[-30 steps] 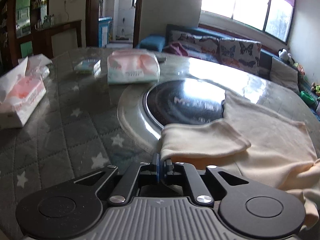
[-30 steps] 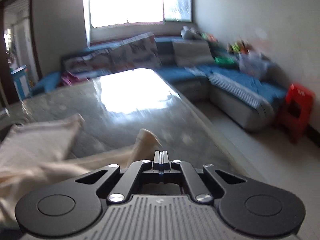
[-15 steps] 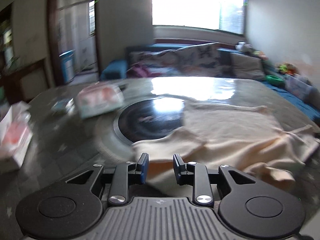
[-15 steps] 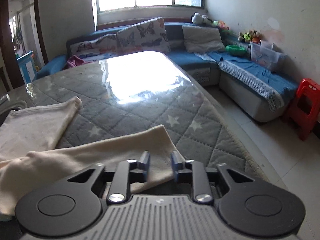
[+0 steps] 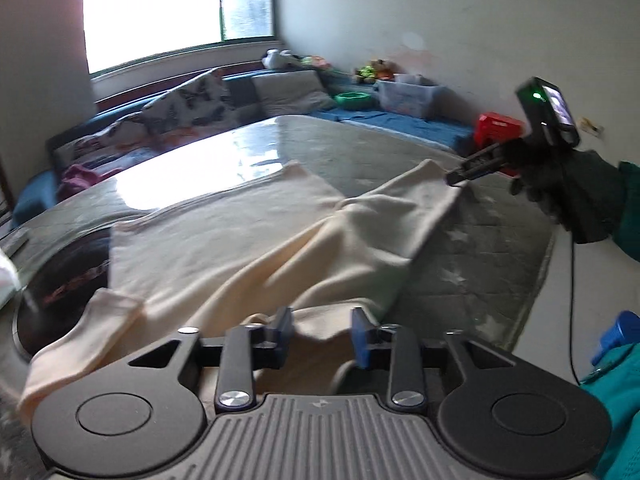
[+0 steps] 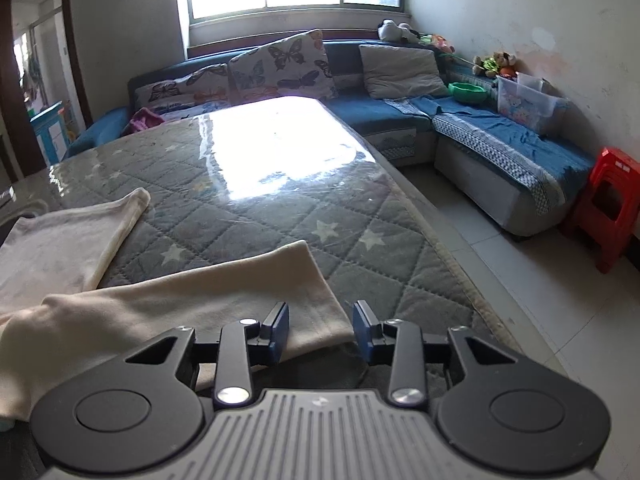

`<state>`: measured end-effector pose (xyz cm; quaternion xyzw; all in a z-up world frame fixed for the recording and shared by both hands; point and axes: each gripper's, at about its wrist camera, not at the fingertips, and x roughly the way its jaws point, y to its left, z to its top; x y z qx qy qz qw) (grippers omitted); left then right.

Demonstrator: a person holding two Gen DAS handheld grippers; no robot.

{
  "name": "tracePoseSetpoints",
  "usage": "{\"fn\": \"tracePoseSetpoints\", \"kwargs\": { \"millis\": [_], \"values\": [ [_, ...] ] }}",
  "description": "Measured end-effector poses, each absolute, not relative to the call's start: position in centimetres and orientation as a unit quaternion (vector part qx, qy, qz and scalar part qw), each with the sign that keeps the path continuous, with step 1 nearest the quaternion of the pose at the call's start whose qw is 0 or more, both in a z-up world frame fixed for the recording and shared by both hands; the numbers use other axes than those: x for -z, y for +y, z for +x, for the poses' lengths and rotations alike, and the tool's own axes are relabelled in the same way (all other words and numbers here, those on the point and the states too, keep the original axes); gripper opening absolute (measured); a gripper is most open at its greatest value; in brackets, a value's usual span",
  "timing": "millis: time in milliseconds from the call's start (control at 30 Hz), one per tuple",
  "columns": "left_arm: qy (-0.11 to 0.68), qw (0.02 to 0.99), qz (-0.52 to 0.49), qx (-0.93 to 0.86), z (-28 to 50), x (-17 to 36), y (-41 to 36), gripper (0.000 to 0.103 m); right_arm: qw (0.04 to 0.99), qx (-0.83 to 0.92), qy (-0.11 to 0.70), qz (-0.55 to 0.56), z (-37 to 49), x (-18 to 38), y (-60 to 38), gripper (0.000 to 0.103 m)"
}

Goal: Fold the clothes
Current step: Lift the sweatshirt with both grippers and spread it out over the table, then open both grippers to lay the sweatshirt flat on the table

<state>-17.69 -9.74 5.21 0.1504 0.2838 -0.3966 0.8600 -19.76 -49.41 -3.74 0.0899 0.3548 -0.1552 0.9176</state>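
The left claw [image 5: 321, 334] points forward and down, its two blue-padded fingers [image 5: 285, 330] standing apart; its jaws have just been opening, and cream cloth lies below the gap without being pinched. The right claw [image 6: 321, 330] also tilts downward, its jaws likewise just opened, pads clear of the cloth edge under them. In the left wrist view the right claw [image 5: 460, 176] shows from the side, carried by a dark-gloved hand [image 5: 568, 196] with a teal sleeve [image 5: 630, 208] behind it.
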Motion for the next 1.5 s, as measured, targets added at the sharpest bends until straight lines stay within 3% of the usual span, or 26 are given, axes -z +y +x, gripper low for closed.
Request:
{"fn": "tracePoseSetpoints", "kwargs": {
  "millis": [200, 267, 300, 333, 433, 700, 833, 967, 1033, 1500],
  "values": [
    [0.291, 0.843, 0.166, 0.421, -17.5, -4.5, -11.9, 0.038, 0.92, 0.142, 0.354, 0.094, -20.0, 3.8, -49.4, 0.037],
    [0.305, 0.836, 0.178, 0.42, -17.2, -3.8, -12.4, 0.035, 0.921, 0.135, 0.355, 0.089, -20.0, 3.8, -49.2, 0.033],
    [0.312, 0.833, 0.183, 0.419, -17.0, -3.4, -12.7, 0.025, 0.921, 0.131, 0.355, 0.089, -20.0, 3.9, -49.1, 0.027],
    [0.316, 0.831, 0.188, 0.418, -16.9, -3.1, -12.8, 0.016, 0.922, 0.125, 0.355, 0.091, -20.0, 3.8, -49.1, 0.014],
    [0.318, 0.828, 0.189, 0.42, -17.0, -2.9, -12.8, 0.006, 0.925, 0.123, 0.347, 0.092, -20.3, 3.5, -48.9, 0.009],
    [0.321, 0.793, 0.138, 0.498, -17.8, -4.0, -12.4, 0.005, 0.932, 0.199, 0.302, 0.021, -22.7, 0.9, -48.5, 0.007],
    [0.336, 0.78, 0.147, 0.507, -17.9, -3.0, -13.3, 0.007, 0.92, 0.21, 0.329, 0.032, -22.5, 1.6, -49.6, 0.008],
    [0.329, 0.782, 0.126, 0.514, -17.6, -3.8, -12.4, 0.01, 0.91, 0.225, 0.347, 0.038, -22.1, 2.4, -50.2, 0.013],
    [0.321, 0.786, 0.114, 0.515, -17.4, -4.8, -11.8, 0.012, 0.911, 0.226, 0.342, 0.034, -22.0, 1.9, -50.0, 0.022],
    [0.336, 0.896, 0.073, 0.281, -6.9, -5.5, -9.6, 0.02, 0.933, -0.008, 0.36, 0.018, -14.4, 0.0, -42.7, 0.022]
  ]
}}
